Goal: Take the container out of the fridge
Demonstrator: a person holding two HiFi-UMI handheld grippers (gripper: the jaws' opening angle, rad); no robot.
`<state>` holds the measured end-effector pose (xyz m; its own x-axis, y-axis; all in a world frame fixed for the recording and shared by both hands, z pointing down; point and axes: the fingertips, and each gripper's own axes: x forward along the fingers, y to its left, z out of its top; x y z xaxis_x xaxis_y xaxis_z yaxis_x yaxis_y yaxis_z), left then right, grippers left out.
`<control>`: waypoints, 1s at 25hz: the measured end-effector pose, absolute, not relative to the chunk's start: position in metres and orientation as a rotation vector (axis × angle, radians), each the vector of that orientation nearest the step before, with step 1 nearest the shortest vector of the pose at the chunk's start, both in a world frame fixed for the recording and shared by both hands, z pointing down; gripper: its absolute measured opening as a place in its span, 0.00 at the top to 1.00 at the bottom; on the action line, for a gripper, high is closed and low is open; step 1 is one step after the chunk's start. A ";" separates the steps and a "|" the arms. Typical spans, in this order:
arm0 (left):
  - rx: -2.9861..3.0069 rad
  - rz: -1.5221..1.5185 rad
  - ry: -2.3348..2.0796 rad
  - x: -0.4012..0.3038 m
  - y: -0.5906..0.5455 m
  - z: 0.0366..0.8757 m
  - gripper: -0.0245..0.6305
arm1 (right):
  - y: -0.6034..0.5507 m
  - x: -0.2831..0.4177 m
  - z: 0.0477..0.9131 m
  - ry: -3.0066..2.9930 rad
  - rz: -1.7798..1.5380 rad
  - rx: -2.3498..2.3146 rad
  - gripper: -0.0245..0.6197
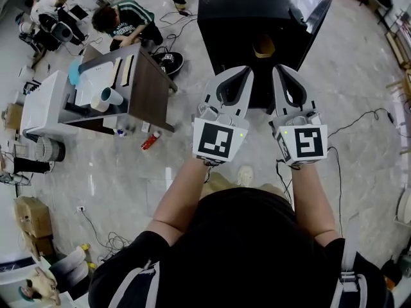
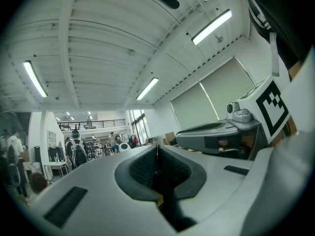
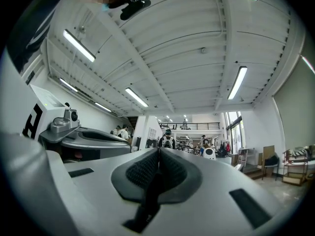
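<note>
Left gripper (image 1: 243,70), right gripper (image 1: 280,70): jaws pressed together, empty, tips skyward. Black fridge (image 1: 257,18) at 12 o'clock. Best tilt both down and part the jaws before reaching for it.

Marble floor (image 1: 115,178): fridge (image 1: 257,24), brown table (image 1: 149,82), red bottle (image 1: 149,140).

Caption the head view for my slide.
Left gripper and right gripper, fingers shut and empty, held before the black fridge.
</note>
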<state>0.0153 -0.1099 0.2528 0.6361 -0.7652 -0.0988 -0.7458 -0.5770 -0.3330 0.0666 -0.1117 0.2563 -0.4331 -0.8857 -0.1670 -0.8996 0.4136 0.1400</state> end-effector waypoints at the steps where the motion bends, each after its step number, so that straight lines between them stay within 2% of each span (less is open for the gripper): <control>1: -2.514 -0.080 1.202 0.017 -0.110 0.252 0.93 | -0.111 0.069 0.257 2.583 0.317 -1.638 0.91; 25: -2.556 -0.087 1.154 0.043 -0.133 0.264 0.93 | -0.130 0.092 0.273 2.592 0.339 -1.700 0.91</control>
<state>0.0426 -0.1325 0.2643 0.6692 -0.7387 -0.0806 -0.7182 -0.6151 -0.3254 0.0916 -0.1297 0.2729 -0.4053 -0.9037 -0.1377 -0.9088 0.3820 0.1678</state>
